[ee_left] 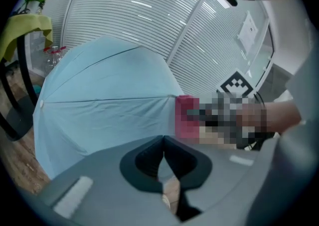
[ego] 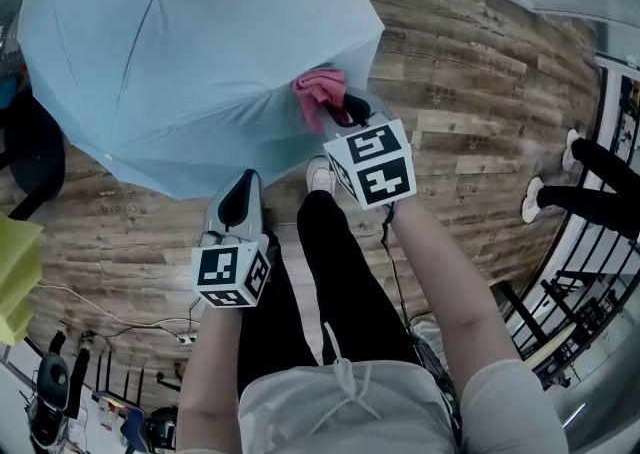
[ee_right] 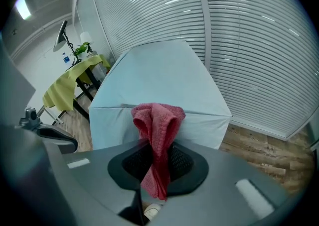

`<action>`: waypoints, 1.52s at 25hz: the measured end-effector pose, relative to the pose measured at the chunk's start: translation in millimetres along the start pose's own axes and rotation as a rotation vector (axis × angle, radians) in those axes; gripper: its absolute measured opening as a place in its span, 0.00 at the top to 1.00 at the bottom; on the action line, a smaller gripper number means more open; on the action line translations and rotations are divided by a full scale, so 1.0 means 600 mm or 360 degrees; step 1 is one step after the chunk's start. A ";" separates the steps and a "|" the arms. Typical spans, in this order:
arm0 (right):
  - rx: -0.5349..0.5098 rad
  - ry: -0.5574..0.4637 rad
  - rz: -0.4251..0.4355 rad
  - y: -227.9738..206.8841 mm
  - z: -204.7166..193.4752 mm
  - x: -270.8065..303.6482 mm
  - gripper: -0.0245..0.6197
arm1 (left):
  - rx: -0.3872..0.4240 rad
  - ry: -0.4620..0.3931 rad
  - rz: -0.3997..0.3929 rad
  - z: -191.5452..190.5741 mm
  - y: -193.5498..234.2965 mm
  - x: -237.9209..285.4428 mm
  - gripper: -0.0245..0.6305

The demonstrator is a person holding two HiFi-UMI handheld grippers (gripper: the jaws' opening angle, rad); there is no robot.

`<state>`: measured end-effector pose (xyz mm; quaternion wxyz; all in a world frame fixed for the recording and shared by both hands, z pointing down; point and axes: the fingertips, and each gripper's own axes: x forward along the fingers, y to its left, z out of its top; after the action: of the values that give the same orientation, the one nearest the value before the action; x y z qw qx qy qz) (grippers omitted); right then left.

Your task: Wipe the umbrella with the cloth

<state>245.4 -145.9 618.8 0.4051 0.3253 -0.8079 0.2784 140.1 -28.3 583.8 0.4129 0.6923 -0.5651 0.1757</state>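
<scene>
An open light-blue umbrella [ego: 190,52] stands on the wooden floor ahead of me; its canopy also fills the left gripper view [ee_left: 104,115] and the right gripper view [ee_right: 164,75]. My right gripper [ego: 345,110] is shut on a pink-red cloth [ego: 320,92], which rests against the canopy's right edge. In the right gripper view the cloth [ee_right: 157,140] hangs bunched between the jaws [ee_right: 158,163]. My left gripper [ego: 238,200] is shut and empty, just below the canopy's near rim; its jaws [ee_left: 163,163] meet with nothing between them.
The person's black-trousered legs and white shoe [ego: 320,174] stand beside the umbrella. A yellow-covered table [ee_right: 75,78] and a black chair [ego: 35,157] stand at the left. Another person's legs [ego: 590,182] and a black railing [ego: 590,272] are at the right. Cables [ego: 120,302] lie on the floor.
</scene>
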 end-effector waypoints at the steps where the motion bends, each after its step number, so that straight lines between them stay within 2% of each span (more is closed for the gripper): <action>1: 0.0007 0.0003 0.0002 -0.011 -0.002 0.001 0.86 | 0.0002 0.0005 -0.0003 0.000 -0.008 0.008 0.95; 6: -0.0016 0.0021 0.0016 -0.058 -0.009 0.017 0.86 | 0.0016 0.0053 -0.0015 -0.009 -0.037 0.038 0.95; 9: 0.0029 0.0043 0.0015 -0.087 -0.017 0.033 0.86 | 0.0041 0.0082 -0.0023 -0.014 -0.050 0.051 0.95; 16: 0.0086 0.0101 -0.0079 -0.163 -0.035 0.053 0.86 | 0.0018 0.0091 0.0012 -0.012 -0.056 0.079 0.95; 24: 0.0031 0.0160 -0.0158 -0.226 -0.052 0.061 0.86 | -0.0019 0.0056 0.0054 -0.001 -0.071 0.109 0.95; 27: -0.0032 0.0174 -0.0191 -0.239 -0.054 0.053 0.86 | -0.0045 0.0041 0.0050 0.003 -0.081 0.116 0.95; 32: -0.0038 0.0182 -0.0244 -0.245 -0.056 0.018 0.86 | -0.0020 0.0041 -0.0013 0.002 -0.107 0.107 0.95; 38: 0.0055 0.0148 -0.0360 -0.207 -0.064 -0.038 0.86 | 0.0018 0.0001 -0.0108 0.001 -0.095 0.066 0.95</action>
<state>367.2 -190.2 642.9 0.4652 0.4079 -0.7415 0.2597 205.0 -53.0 590.3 0.4149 0.7134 -0.5401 0.1650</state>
